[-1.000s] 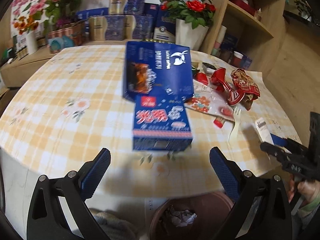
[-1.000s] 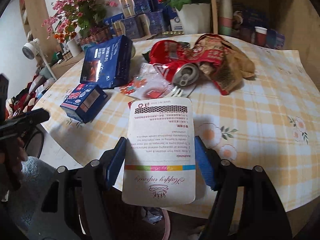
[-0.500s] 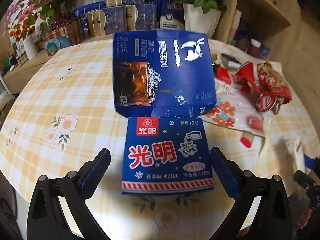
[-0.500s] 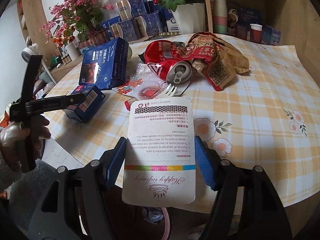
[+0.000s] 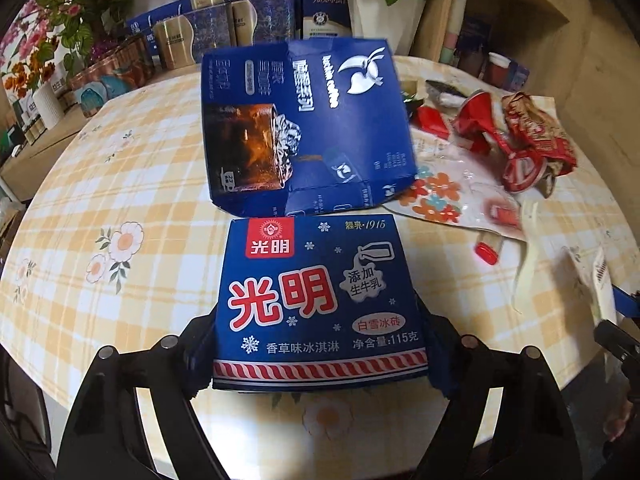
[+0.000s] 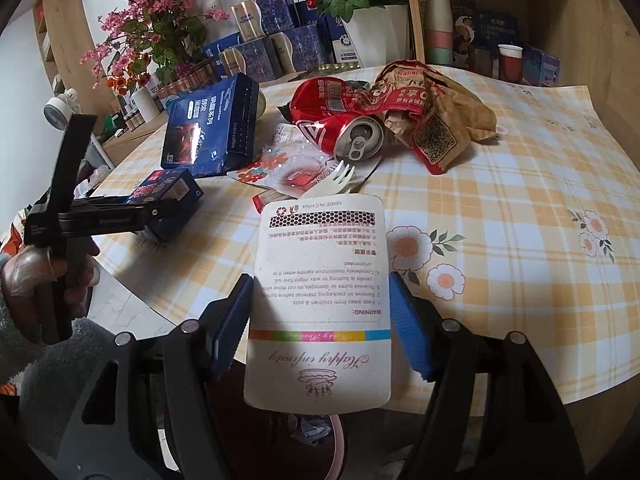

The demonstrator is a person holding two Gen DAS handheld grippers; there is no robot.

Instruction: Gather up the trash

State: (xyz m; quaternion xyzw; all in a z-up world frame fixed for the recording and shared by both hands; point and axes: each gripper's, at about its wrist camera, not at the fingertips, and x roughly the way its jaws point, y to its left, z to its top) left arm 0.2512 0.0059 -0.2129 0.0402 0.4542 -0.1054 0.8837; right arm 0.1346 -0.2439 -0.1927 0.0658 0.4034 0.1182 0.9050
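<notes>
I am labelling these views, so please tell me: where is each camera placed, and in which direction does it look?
Left wrist: sits on the left gripper, looking down over the ice cream box between its closing jaws; only its fingers show.
Right wrist: sits on the right gripper, holding the white card; a hand shows.
Shared: ice cream box, coffee box, crushed can.

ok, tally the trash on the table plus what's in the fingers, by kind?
Boxes: 2, the ice cream box and the coffee box
Cans: 1, the crushed can
Bags: 1, the crumpled paper bag
Plastic wrappers: 1, the flowered wrapper
Forks: 1, the fork
Cards: 1, the card
Total: 7
</notes>
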